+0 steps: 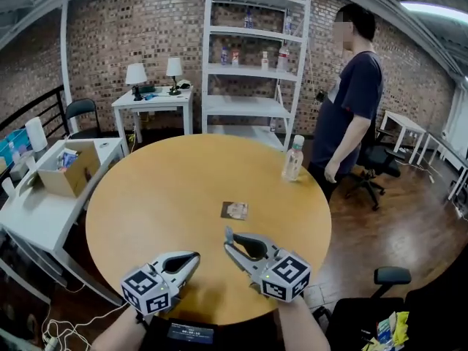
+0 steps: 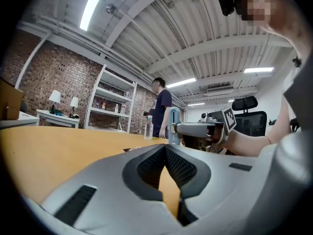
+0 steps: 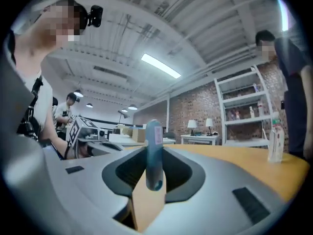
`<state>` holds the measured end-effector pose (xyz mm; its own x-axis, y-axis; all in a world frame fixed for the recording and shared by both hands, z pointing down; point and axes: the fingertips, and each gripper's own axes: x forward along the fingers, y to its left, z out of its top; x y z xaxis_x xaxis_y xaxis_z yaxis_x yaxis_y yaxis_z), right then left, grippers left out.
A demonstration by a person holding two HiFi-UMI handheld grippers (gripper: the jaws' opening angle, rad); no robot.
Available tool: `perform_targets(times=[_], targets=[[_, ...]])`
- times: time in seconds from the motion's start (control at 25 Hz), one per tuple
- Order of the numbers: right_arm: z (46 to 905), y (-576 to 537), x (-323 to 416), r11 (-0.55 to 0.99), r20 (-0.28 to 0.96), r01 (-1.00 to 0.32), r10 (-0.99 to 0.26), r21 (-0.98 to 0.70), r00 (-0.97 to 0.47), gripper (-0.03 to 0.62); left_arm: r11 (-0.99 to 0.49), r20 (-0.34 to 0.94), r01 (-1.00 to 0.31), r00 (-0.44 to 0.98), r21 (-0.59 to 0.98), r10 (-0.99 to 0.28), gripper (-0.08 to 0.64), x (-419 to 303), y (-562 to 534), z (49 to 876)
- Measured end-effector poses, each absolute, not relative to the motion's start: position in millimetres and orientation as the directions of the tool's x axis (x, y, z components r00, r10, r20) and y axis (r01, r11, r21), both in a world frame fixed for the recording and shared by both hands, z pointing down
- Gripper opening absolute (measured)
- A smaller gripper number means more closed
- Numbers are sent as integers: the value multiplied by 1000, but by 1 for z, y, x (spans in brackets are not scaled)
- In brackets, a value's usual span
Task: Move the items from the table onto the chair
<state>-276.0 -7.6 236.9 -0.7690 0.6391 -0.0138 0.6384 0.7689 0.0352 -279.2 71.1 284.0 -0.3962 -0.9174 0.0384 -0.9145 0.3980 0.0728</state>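
On the round wooden table (image 1: 146, 196) stand a clear water bottle (image 1: 293, 158) at the far right edge and a small dark card (image 1: 234, 210) near the middle. My right gripper (image 1: 229, 235) hovers over the near side, shut on a slim blue-grey stick (image 3: 154, 136) that stands upright between its tips. That stick (image 2: 173, 125) and the right gripper (image 2: 182, 128) also show in the left gripper view. My left gripper (image 1: 194, 257) is beside it, shut and empty, with its tips (image 2: 165, 147) touching. A black chair (image 1: 390, 275) at the lower right holds a colourful packet (image 1: 393, 330).
A person (image 1: 352, 101) stands by the table's far right edge, near the bottle. A white side table (image 1: 44, 218) with a cardboard box (image 1: 69, 170) is at the left. A white shelf unit (image 1: 252, 72) and a lamp table (image 1: 153, 101) stand at the brick wall.
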Motion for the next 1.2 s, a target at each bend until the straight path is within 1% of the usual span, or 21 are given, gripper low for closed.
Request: perform_targets(times=[0.2,0.4,0.76,0.84,0.88,0.92,1.0,1.12,1.2], targets=[[241,-15,-270,793,-74,594,590,-136,-804,110,376,23,-924,-376,72,-926,15,-279,61,282],[256,-44,-260,839,-48,499,502,-218,-864,109,328,13,-941,-328,86,-945,15,-268,35,282],[255,-97,-223,888,-68,392,388,-239,-919,106,201,-6,-975,-203,99,-979,15,-237,-21,278],[258,-110,-212,898,-77,367,359,-244,-930,96,174,-8,-979,-176,102,-984,15,-229,-33,279],[258,-117,-207,903,-82,352,343,-248,-936,76,161,-11,-982,-163,102,-987,15,-226,-38,278],[257,-125,-204,908,-86,338,327,-249,-941,72,149,-17,-984,-152,99,-988,15,-224,-45,275],[253,-138,-199,915,-87,319,307,-246,-948,71,125,-25,-988,-128,94,-991,15,-221,-59,269],[266,-149,-178,918,-79,292,281,-268,-956,72,85,0,-989,-86,117,-996,15,-203,-76,283],[265,-161,-165,921,-96,274,257,-275,-962,72,59,-4,-991,-60,121,-998,15,-193,-90,282]])
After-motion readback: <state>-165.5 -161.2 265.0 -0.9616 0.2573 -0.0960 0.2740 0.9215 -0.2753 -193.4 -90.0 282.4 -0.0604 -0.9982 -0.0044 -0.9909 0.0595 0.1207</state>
